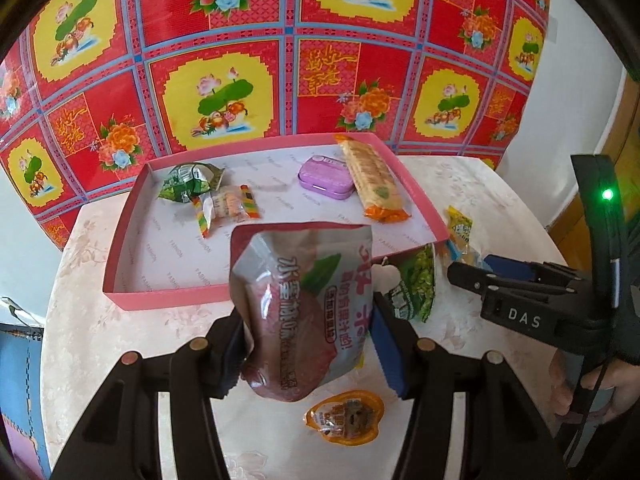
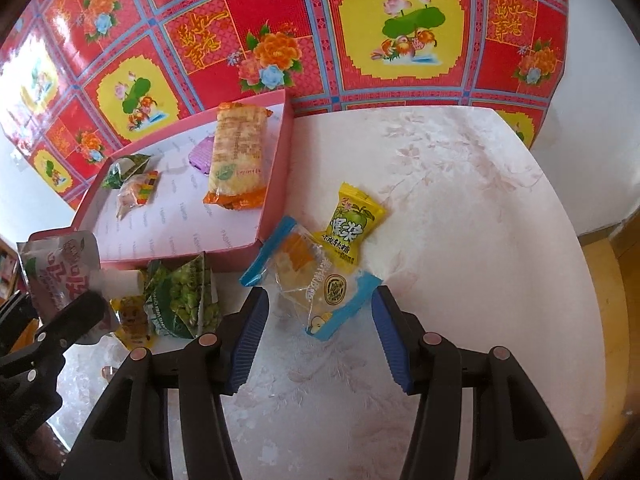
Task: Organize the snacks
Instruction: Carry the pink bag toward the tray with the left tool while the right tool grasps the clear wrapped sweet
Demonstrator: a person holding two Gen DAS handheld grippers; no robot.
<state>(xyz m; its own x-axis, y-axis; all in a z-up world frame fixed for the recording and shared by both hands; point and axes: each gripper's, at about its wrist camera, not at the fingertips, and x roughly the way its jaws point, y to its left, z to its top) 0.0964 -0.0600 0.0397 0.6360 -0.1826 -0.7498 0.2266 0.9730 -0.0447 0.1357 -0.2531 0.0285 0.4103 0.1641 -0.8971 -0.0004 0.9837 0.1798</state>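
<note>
While my left gripper (image 1: 308, 340) clamps the drink pouch (image 1: 304, 312) over the pink tray (image 1: 168, 294), my right gripper (image 2: 320, 340), "DAS"-marked, stands apart astride a blue-edged jelly packet (image 2: 316, 284).

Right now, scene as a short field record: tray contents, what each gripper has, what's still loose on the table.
tray: pink tray, open, on the table
in tray: green packet, striped candy, purple tin, orange cracker pack
left gripper: shut on the juice pouch, held above the table
right gripper: open, astride the blue-edged jelly pack, pads clear of it
loose on table: yellow candy, green pea bag, orange jelly cup
</note>
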